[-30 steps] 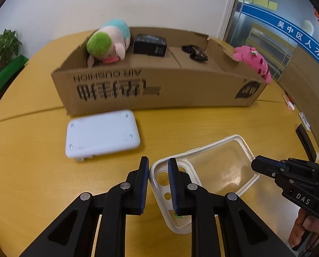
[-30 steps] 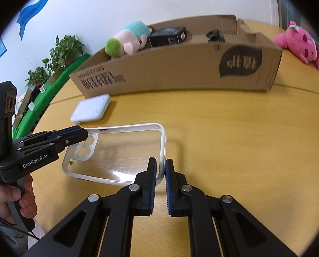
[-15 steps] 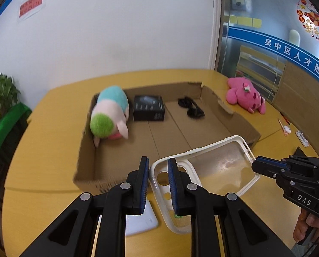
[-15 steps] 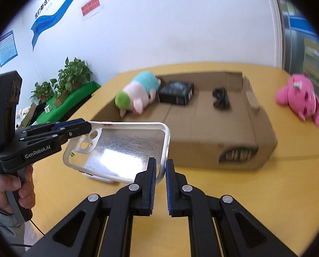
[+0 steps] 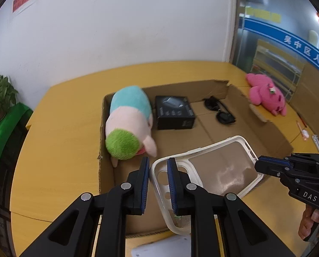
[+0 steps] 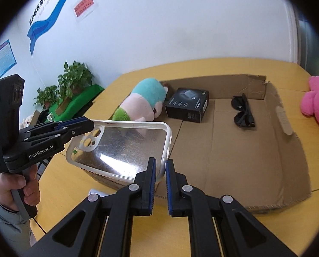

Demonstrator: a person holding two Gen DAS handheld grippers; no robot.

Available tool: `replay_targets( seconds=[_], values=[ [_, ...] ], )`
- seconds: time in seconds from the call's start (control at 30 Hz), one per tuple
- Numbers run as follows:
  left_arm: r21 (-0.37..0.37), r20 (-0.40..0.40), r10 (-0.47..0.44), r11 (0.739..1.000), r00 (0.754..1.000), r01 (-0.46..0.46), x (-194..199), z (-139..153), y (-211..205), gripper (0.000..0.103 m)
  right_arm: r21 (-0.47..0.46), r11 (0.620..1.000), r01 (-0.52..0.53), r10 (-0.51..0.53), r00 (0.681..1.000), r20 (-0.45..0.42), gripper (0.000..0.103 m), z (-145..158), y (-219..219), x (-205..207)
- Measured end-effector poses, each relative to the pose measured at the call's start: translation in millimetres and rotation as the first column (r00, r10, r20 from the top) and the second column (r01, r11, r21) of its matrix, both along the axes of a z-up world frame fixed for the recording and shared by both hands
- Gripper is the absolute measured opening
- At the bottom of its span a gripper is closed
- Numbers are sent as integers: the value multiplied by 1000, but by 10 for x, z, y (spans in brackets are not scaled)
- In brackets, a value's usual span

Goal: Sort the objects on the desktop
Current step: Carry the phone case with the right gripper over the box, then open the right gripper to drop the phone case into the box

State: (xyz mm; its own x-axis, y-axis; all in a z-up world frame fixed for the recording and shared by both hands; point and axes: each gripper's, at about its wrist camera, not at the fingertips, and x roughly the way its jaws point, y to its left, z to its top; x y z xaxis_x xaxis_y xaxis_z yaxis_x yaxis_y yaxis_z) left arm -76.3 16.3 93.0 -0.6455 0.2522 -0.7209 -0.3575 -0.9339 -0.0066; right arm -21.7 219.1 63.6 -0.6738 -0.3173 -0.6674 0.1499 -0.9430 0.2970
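The left gripper [image 5: 157, 167] is clamped on the camera-hole end of a clear phone case [image 5: 219, 171] with a white rim, and the right gripper [image 6: 160, 169] pinches its opposite end — the case hangs over the near part of the cardboard box [image 6: 292, 160]. Inside, left to right: a plush toy [image 5: 129, 124], a black box [image 5: 174, 112], sunglasses [image 5: 220, 112]. A pink plush [image 5: 266, 94] lies on the table [image 5: 58, 128], far right.

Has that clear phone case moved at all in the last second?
Yes. The phone case, pinched by both grippers, has risen off the table and now hangs over the near edge of the cardboard box.
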Motion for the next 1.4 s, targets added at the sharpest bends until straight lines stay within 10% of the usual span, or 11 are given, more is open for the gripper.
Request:
replay_targets(
  seconds=[0.43, 0.87, 1.0, 1.07, 1.23, 1.4],
  values=[
    [-149, 164, 37, 989, 986, -13, -599, -745, 24, 16, -42, 999, -29, 39, 964, 264, 8, -849, -157, -738],
    [-259, 191, 79, 966, 979, -27, -649, -940, 62, 15, -32, 999, -43, 51, 936, 347, 14, -960, -276, -828],
    [-239, 131, 102, 969, 986, -69, -550, -783, 45, 15, -28, 999, -24, 31, 950, 311, 44, -871, -240, -729],
    [-228, 55, 100, 970, 994, -85, -372, -592, 50, 22, 12, 1000, -11, 8, 973, 229, 54, -679, -211, -562],
    [-101, -163, 129, 984, 978, -147, 244, -84, 9, 80, 127, 990, 54, -56, 998, 11, 79, -198, -88, -69],
    [30, -346, 149, 989, 926, -147, 920, 252, 82, 94, 258, 950, 174, -128, 974, -185, 84, 123, 26, 476]
  ],
)
